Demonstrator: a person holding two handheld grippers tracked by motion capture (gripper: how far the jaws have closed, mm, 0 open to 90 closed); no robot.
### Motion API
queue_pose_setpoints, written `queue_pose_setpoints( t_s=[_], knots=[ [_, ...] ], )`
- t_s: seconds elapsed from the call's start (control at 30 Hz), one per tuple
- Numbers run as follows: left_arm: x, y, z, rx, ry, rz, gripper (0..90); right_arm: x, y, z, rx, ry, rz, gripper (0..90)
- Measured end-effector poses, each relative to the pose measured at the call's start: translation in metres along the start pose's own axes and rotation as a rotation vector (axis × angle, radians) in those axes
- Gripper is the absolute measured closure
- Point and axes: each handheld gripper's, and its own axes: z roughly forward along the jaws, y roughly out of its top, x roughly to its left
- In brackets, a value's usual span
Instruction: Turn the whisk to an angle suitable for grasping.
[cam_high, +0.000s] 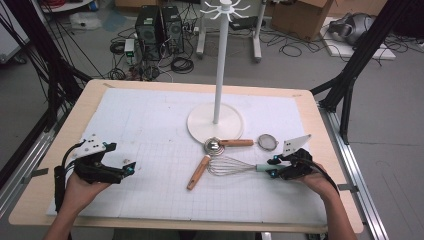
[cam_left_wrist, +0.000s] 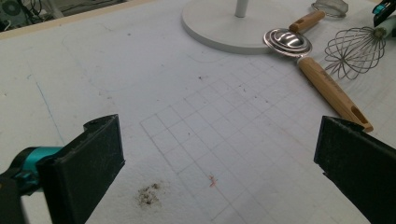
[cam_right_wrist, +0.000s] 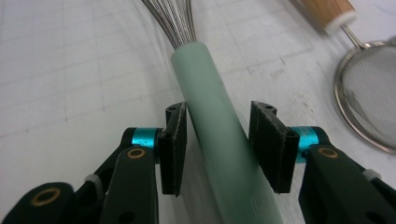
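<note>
Two grippers are sitting in my hands in the high view. I am holding my left gripper low over the white grid mat, released and gripping nothing, well apart from the utensils off to its right. My right gripper is reaching to the mint-green handle of the whisk, whose wire head is lying further left of it, touching a wooden-handled scoop. Beyond that gripper a small mesh strainer is lying, and further still the white hanging stand is rising from its round base.

Looking along my left gripper, its jaws are gaping wide with bare mat between them (a dark smudge is showing near one pad). Ahead and to the right the scoop, the whisk wires and the stand's base are lying.

Along my right gripper, the whisk handle is running straight between the jaws; one pad is touching it, the other is standing just off it, so it isn't clenched. The strainer is lying to the right.
</note>
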Motion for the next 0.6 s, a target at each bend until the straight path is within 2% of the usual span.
queue_pose_setpoints(
  t_s=[0.23,0.37,0.47,0.6],
  knots=[
    [0.000,0.000,0.001,0.004,0.001,0.001,1.9,-0.003,0.002,0.012,-0.013,0.066,-0.061,60.0],
    [0.000,0.000,0.002,0.002,0.002,-0.003,1.8,-0.007,-0.001,0.012,-0.031,0.092,-0.087,66.7],
    [0.001,0.000,0.001,0.004,0.005,0.002,1.9,-0.010,-0.002,0.011,-0.042,0.108,-0.075,68.1],
    [0.001,0.000,0.001,0.005,0.006,0.002,1.8,-0.009,-0.002,0.011,-0.039,0.108,-0.089,68.2]
  ],
)
